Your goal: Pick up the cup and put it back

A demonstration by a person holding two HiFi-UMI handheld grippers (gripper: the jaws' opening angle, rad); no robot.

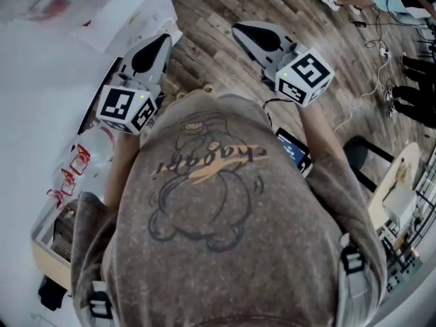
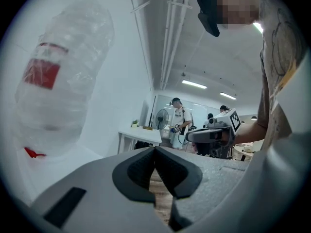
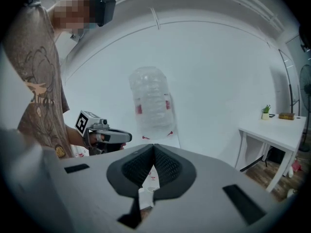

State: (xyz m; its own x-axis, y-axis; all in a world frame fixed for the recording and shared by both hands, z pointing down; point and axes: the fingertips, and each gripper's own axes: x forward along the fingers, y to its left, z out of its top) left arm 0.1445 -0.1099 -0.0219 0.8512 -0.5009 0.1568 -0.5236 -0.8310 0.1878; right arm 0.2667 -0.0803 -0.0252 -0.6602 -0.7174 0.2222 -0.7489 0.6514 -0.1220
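No cup shows plainly in any view. A clear crinkled plastic package with red print stands by the white wall, and it looms at the left of the left gripper view. My left gripper and right gripper are held up side by side in front of the person's chest, over the wooden floor. The left gripper's jaws meet at their tips with nothing between them. The right gripper's jaws are pressed together too, empty. Each gripper sees the other: the right one, the left one.
A white surface with clear plastic items printed in red lies at the left, with a cardboard box below it. A white table with a small plant stands at the right. People and a fan are far back.
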